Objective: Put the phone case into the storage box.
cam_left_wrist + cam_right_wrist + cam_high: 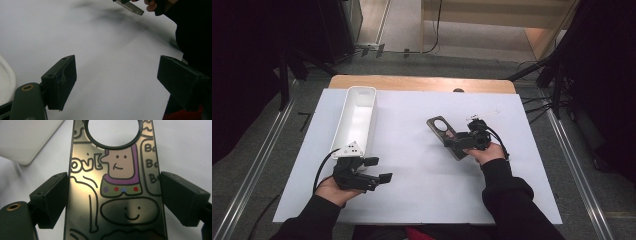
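Observation:
A flat, shiny metal plate (117, 170) with cartoon figures drawn on it and a round hole at its far end sits between the jaws of my right gripper (113, 200). Both jaws press on its long edges, so the gripper is shut on it. In the high view the plate (440, 127) is right of the table's centre, angled to the upper left from my right gripper (462, 142). Whether it rests on the sheet I cannot tell. My left gripper (379, 170) is at the front left, open with nothing between its jaws (117, 82). The plate's end (132, 6) shows far off.
A long white tray (343, 120) stands lengthwise at the left, just beyond my left gripper; its corner (6, 80) and side (25, 137) show. A white sheet (412, 190) covers the wooden table (412, 82). A small pale item (482, 116) lies beyond the right gripper.

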`<action>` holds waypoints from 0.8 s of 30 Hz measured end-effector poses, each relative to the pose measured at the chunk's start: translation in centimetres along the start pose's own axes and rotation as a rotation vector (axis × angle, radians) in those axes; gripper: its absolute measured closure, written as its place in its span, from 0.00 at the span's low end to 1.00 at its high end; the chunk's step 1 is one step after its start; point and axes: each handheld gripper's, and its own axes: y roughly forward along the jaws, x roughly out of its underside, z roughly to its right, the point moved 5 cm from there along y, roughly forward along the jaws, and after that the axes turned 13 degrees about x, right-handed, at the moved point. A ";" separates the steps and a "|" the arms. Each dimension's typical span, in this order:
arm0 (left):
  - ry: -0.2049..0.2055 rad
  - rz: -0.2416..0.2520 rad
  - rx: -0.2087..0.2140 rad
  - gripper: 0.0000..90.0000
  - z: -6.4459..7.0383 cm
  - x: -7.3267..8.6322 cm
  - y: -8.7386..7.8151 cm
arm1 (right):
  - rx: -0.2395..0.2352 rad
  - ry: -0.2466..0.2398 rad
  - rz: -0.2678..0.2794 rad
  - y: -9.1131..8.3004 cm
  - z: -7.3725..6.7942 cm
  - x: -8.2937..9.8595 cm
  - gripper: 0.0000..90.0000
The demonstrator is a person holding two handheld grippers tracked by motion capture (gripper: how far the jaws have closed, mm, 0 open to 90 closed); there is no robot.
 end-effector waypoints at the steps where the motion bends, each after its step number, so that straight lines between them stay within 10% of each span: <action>1: 0.000 0.003 -0.004 0.18 0.1 0.0 0.1 | -0.004 0.003 0.004 -0.1 0.0 0.0 0.12; 24: -0.042 -0.011 0.031 0.18 0.1 -2.3 2.5 | -0.018 0.013 0.032 -0.9 -0.6 0.2 0.12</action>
